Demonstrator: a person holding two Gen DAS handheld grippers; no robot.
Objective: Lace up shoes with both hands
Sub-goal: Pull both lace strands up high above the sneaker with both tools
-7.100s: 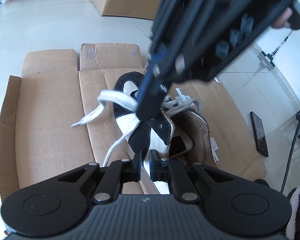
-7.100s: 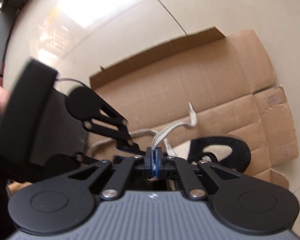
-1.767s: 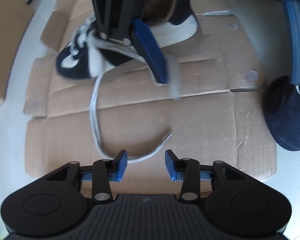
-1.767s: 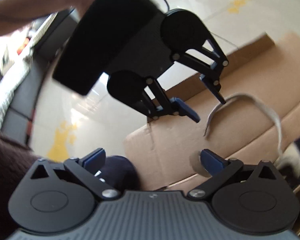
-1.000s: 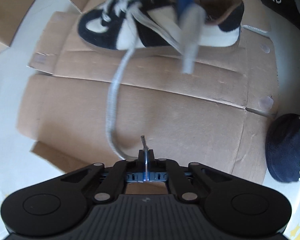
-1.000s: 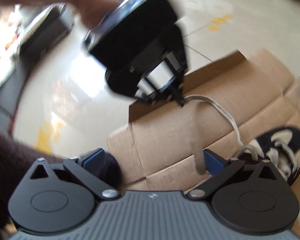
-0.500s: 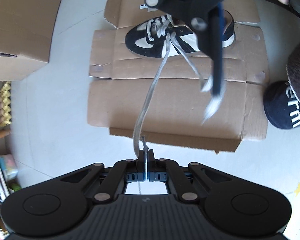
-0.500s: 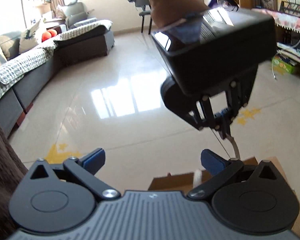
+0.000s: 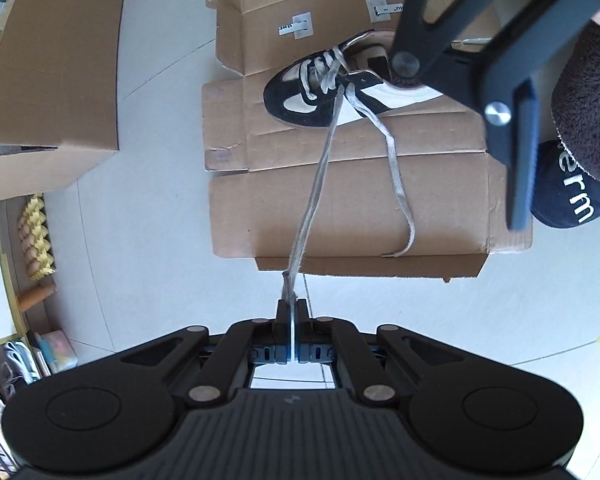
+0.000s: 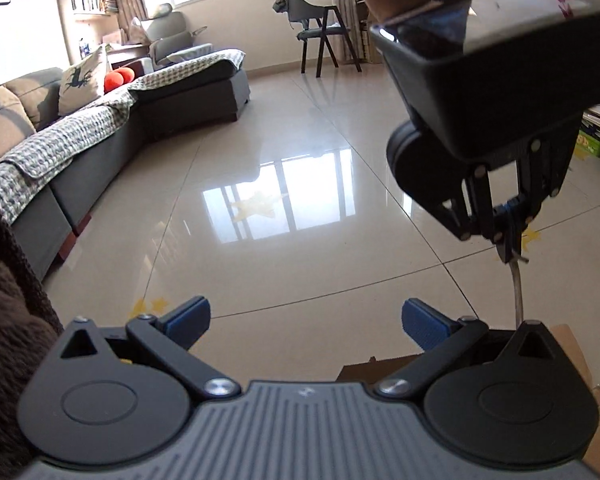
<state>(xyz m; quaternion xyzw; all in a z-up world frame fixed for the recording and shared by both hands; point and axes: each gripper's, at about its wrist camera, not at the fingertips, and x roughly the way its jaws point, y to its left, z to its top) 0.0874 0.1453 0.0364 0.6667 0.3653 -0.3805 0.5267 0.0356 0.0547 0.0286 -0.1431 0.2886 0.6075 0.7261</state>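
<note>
A black and white sneaker [image 9: 332, 92] lies on flattened cardboard [image 9: 360, 200] on the floor. My left gripper [image 9: 291, 305] is shut on the end of one grey lace [image 9: 312, 196], held high and pulled taut from the shoe. It also shows in the right wrist view [image 10: 510, 240], with the lace [image 10: 517, 292] hanging below it. The other lace end [image 9: 398, 184] lies loose across the cardboard. My right gripper [image 10: 305, 318] is open and empty, raised above the shoe; its linkage [image 9: 480, 60] fills the upper right of the left wrist view.
A cardboard box [image 9: 48, 76] stands at the left on the tiled floor. A dark slipper [image 9: 572, 196] sits at the cardboard's right edge. A grey sofa [image 10: 100, 120] and a chair [image 10: 324, 28] stand farther off in the room.
My left gripper has risen further with the lace, drawing it straighter. My right gripper stays open, and the loose lace end has settled on the cardboard.
</note>
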